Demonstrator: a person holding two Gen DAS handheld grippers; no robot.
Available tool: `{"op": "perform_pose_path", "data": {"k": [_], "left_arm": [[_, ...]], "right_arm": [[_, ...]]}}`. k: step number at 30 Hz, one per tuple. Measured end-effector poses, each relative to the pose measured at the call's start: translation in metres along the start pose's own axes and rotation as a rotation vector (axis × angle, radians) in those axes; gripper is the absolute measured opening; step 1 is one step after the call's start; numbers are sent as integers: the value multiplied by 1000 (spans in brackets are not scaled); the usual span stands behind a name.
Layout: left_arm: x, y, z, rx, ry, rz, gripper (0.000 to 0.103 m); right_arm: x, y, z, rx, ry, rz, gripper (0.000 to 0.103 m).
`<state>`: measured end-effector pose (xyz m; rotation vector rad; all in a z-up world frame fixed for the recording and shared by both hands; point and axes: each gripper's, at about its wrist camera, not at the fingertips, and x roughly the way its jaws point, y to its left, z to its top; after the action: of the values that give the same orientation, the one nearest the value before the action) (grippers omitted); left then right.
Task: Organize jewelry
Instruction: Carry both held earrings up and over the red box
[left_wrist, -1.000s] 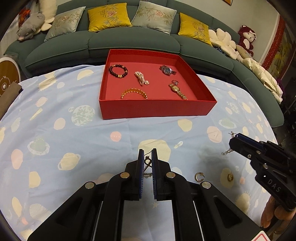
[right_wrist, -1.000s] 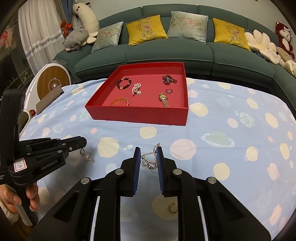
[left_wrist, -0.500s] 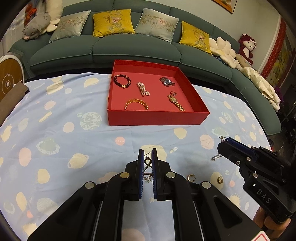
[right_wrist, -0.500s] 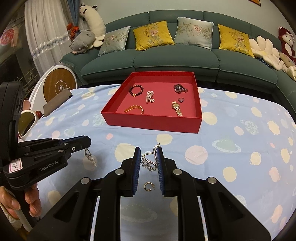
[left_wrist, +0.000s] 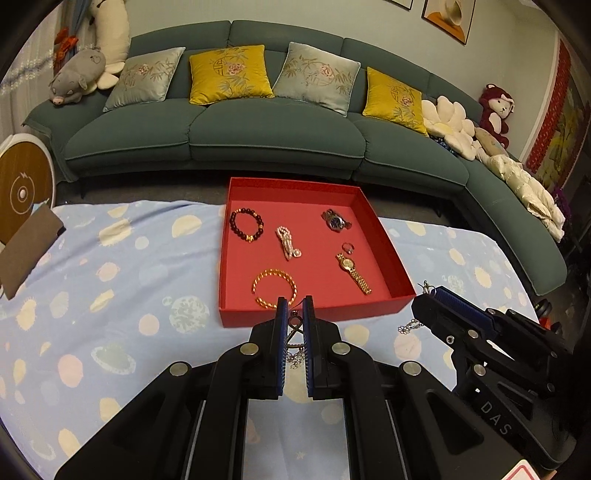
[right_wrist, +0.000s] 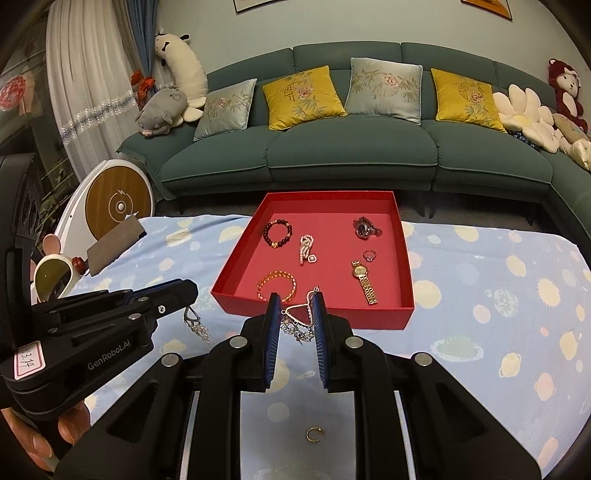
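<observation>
Two black handheld grippers with blue ribbed pads are held above a table covered by a pale blue cloth (left_wrist: 122, 258) printed with planets and round spots. The left gripper (left_wrist: 293, 308) is clenched on a thin silver necklace (left_wrist: 295, 352), whose chain hangs below the pads. The right gripper (right_wrist: 295, 306) is closed on another silver chain (right_wrist: 297, 326) with small flower-shaped links draped between its pads; whether the two are ends of one piece cannot be told.

Just ahead of both sets of fingertips stands a shallow square red tray (left_wrist: 314, 314) with low upright walls, its near wall closest to the tools. Open red floor is seen in the tray's near right corner. Inside lie a dark beaded bracelet (left_wrist: 246, 225), a pearl strand (left_wrist: 288, 243), a twisted gold bangle (left_wrist: 275, 286), a steel watch (left_wrist: 336, 221), a gold link watch (left_wrist: 352, 271) and a small ring (left_wrist: 348, 246).

Bare cloth stretches wide to either side of the tray. Behind the right gripper's pads, on the cloth, a small gold hoop earring (right_wrist: 315, 434) lies alone.

"GenRobot.AI" is printed on the left gripper's body, beside a handwritten sticker; "DAS" is read on the right one.

A teal sofa (right_wrist: 351, 155) with yellow and grey cushions runs beyond the table's far edge.
</observation>
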<state>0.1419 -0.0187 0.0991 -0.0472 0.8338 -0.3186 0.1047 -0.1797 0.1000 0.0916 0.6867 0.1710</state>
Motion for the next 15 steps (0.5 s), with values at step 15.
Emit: {"op": "perform_pose_path", "data": {"k": [15], "left_arm": [[58, 5, 44, 31, -4, 98, 6]], "right_arm": [[43, -37, 33, 67, 23, -58, 17]]}}
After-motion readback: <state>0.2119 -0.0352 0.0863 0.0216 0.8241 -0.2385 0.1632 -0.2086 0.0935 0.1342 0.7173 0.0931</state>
